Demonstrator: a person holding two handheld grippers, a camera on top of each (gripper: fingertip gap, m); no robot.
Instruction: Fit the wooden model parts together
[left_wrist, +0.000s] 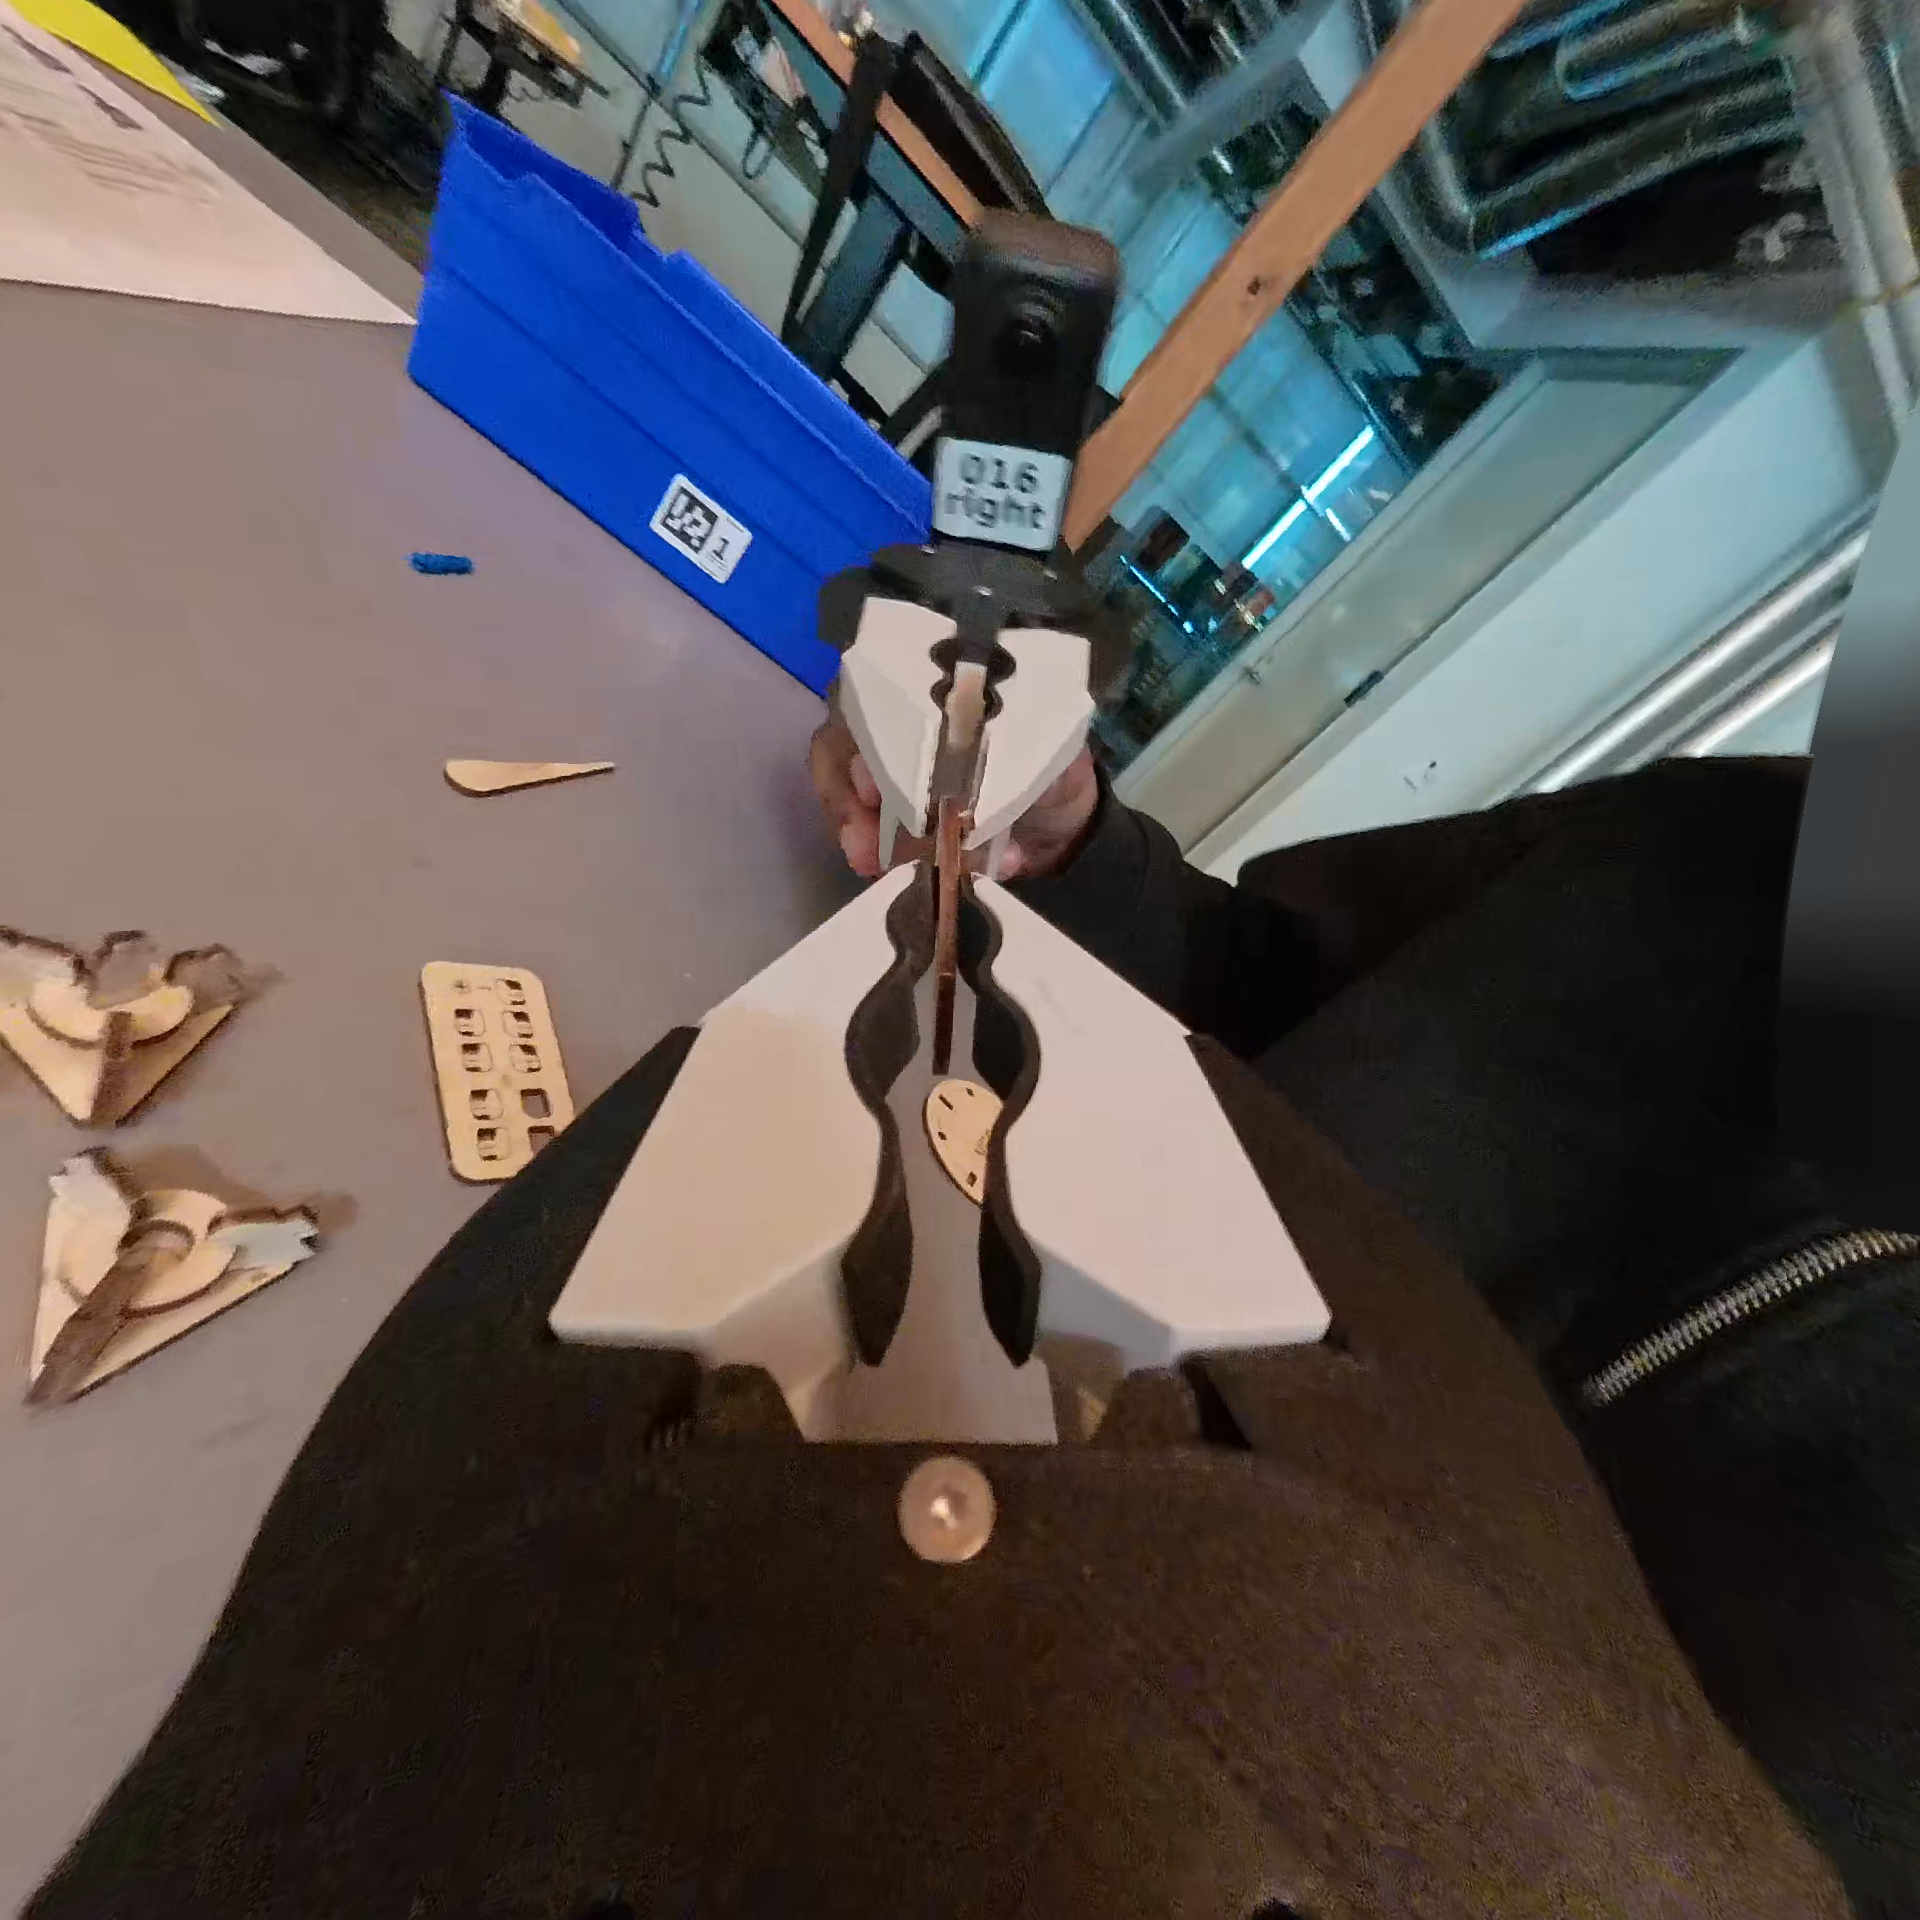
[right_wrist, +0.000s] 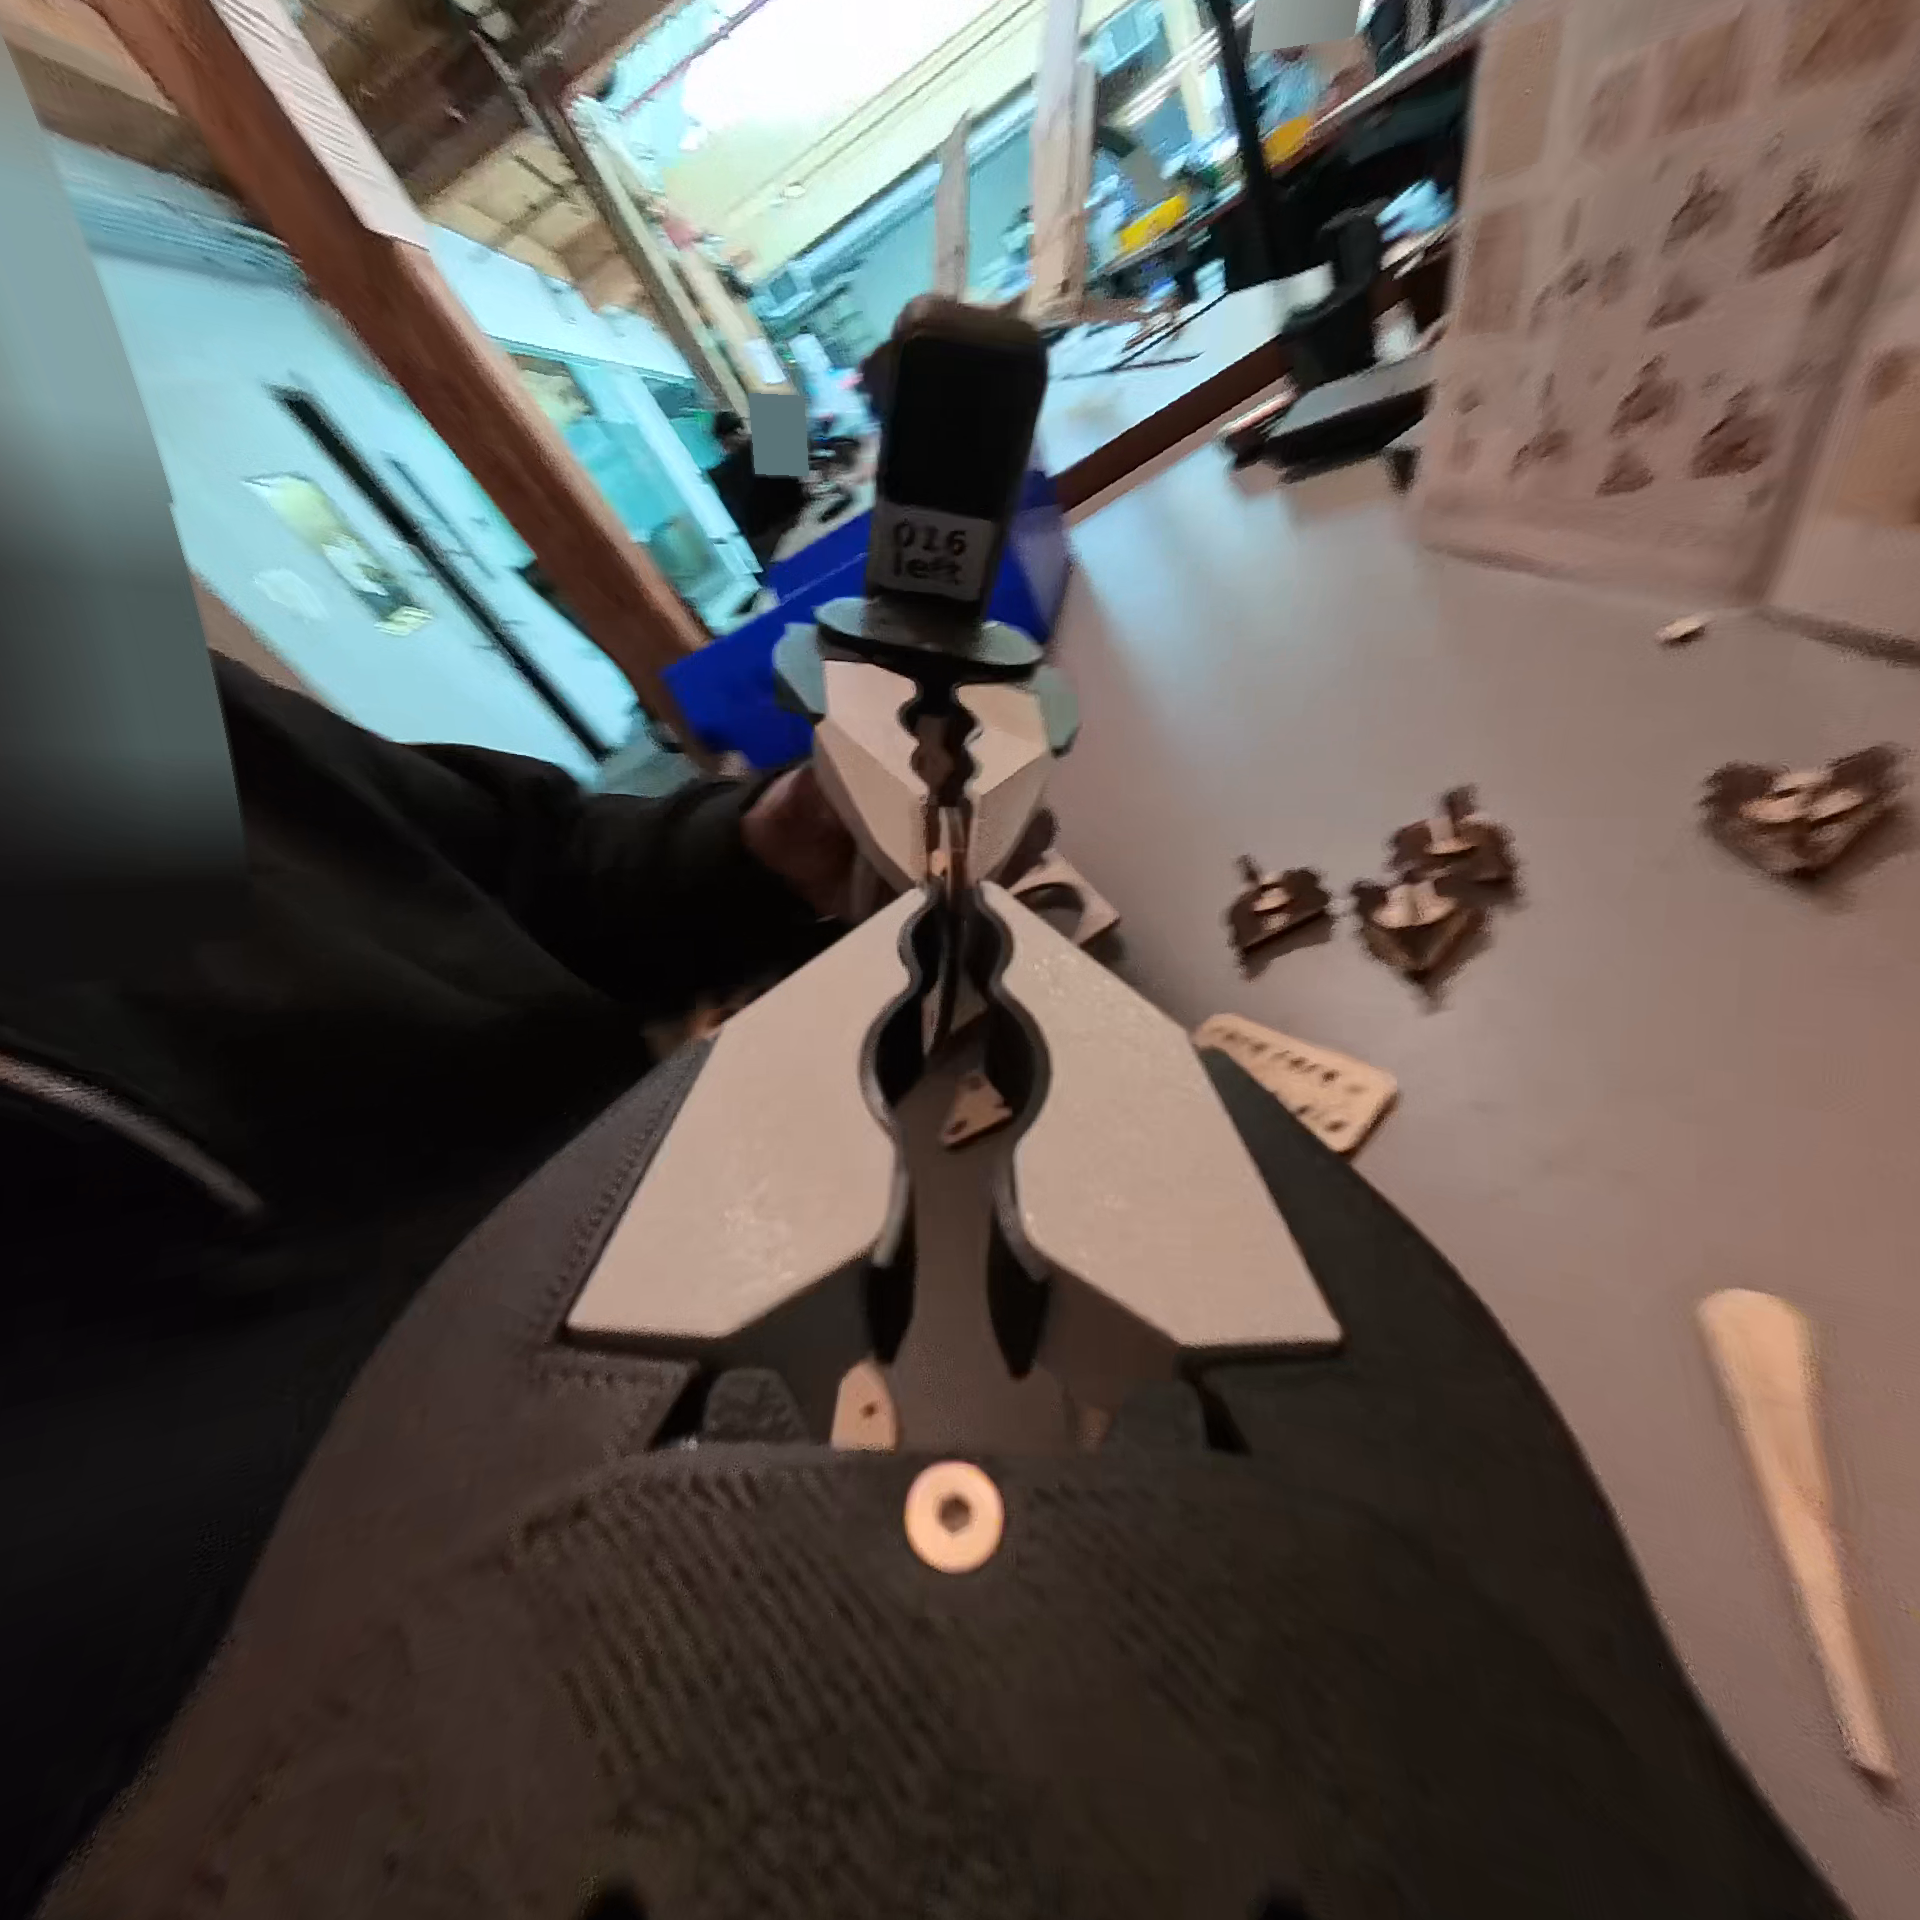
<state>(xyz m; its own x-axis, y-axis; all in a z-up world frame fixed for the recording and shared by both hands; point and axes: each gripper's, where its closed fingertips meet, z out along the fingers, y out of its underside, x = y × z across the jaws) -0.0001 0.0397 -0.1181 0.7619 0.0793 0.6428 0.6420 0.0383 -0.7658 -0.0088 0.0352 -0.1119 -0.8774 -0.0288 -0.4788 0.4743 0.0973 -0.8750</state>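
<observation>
The two grippers meet tip to tip above the grey table. My left gripper is shut on a thin wooden piece seen edge-on between its black wavy pads. A pale rounded wooden part shows farther back between the fingers. My right gripper faces it and is shut on a thin pale wooden piece. In the right wrist view my right gripper pinches a thin dark-edged wooden piece with a small slotted tab. The left gripper touches it from the far side.
A blue bin stands at the table's far edge. A perforated wooden plate, a teardrop-shaped wooden piece and assembled wooden models lie on the left. A person's dark sleeve is on the right. The grippers are tip to tip, or close to it.
</observation>
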